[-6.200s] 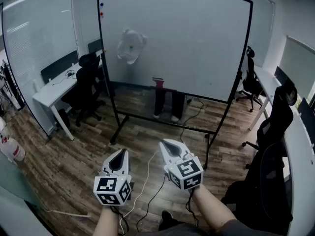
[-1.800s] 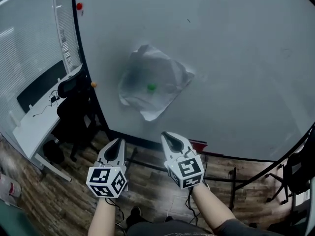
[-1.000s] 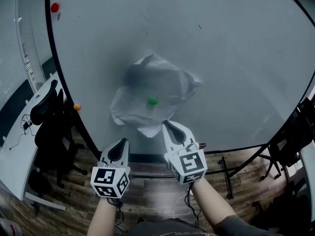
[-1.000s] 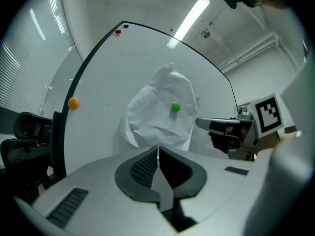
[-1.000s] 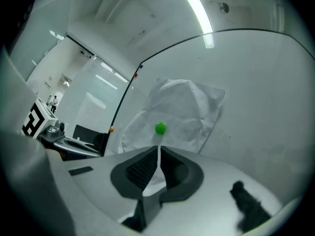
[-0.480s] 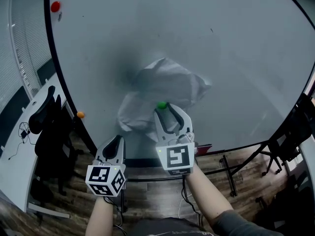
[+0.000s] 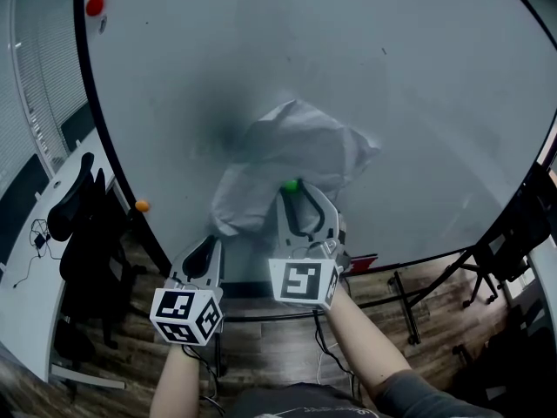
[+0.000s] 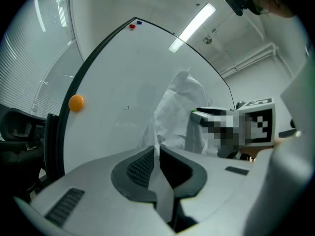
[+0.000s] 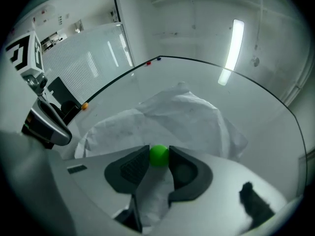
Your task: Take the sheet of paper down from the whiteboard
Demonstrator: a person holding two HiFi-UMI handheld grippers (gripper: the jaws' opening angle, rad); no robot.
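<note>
A crumpled white sheet of paper [image 7: 300, 151] hangs on the whiteboard [image 7: 418, 94], pinned by a small green magnet [image 7: 291, 185]. My right gripper [image 7: 297, 192] is raised to the sheet, jaws standing wide, with the green magnet [image 9: 158, 155] right between its fingertips. I cannot tell whether the pads touch it. My left gripper [image 7: 207, 251] sits lower and to the left, shut and empty, short of the sheet's lower left corner. In the left gripper view the sheet [image 8: 179, 107] rises just beyond the closed jaws.
A red magnet [image 7: 94, 6] and an orange magnet [image 7: 141, 205] stick near the board's black left frame. A black office chair [image 7: 78, 225] and a white desk [image 7: 22, 277] stand at the left. The board's stand [image 7: 409, 307] and wooden floor lie below.
My right gripper rose from below the sheet to the green magnet, rolled, and its jaws went from shut to wide apart. The left gripper moved slightly toward the board.
</note>
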